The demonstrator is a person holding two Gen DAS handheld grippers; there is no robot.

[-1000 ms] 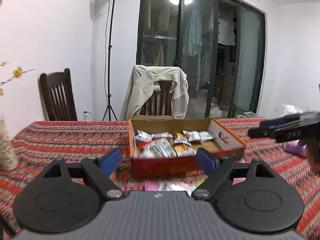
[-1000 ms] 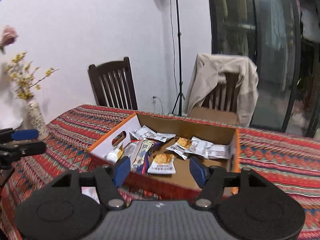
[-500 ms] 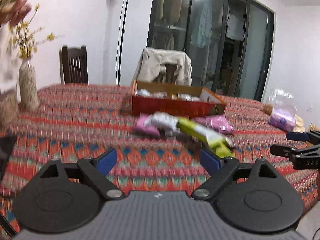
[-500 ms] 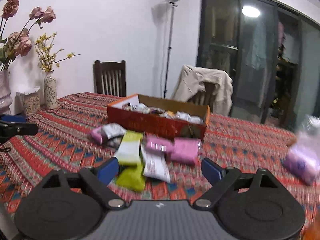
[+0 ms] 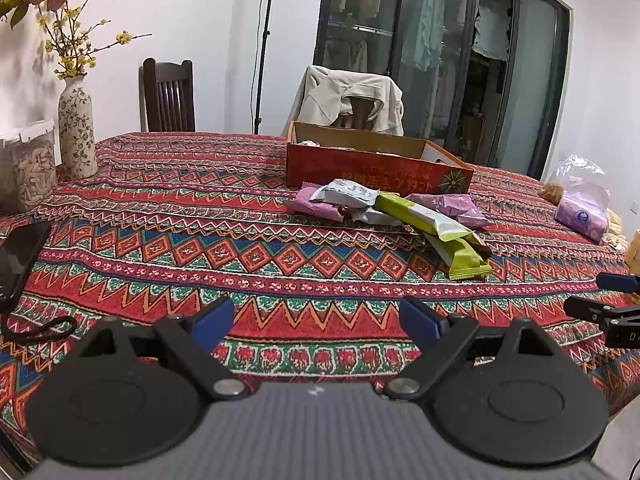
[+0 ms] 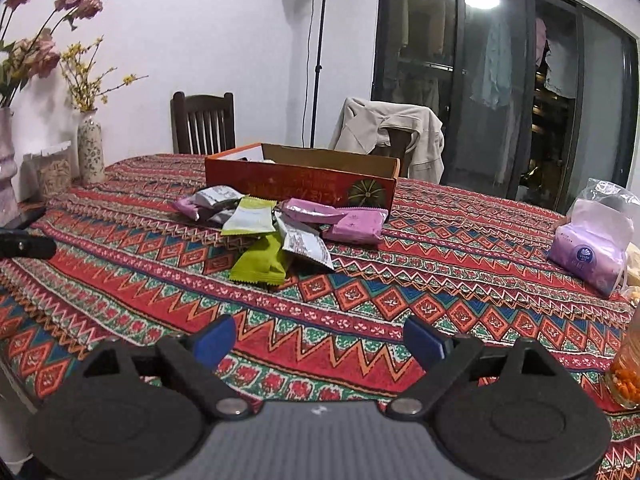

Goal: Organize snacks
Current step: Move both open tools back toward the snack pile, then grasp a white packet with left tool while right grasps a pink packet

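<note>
A red cardboard box point(image 5: 360, 168) point(image 6: 300, 186) holding snack packets stands at the far middle of the table. In front of it lies a loose pile of snacks: green packets point(image 5: 460, 256) point(image 6: 260, 260), pink packets point(image 5: 448, 204) point(image 6: 354, 226) and silver packets point(image 5: 344, 192) point(image 6: 306, 242). My left gripper point(image 5: 316, 320) is open and empty, low over the table's near edge, well short of the pile. My right gripper point(image 6: 318, 338) is open and empty, also near the front edge. The right gripper's tips point(image 5: 608, 300) show at the right of the left wrist view.
Two vases with flowers point(image 5: 76, 132) point(image 6: 91, 152) and a clear jar point(image 5: 26, 164) stand at the left edge. A black phone point(image 5: 20, 256) lies front left. A pink tissue pack in a bag point(image 6: 592, 248) sits at right, with an orange-filled jar point(image 6: 626, 376) nearby. Chairs stand behind the table.
Both grippers have pulled back from close above the box to the table's near edge. The snack pile in front of the box has come into view. Both stay open.
</note>
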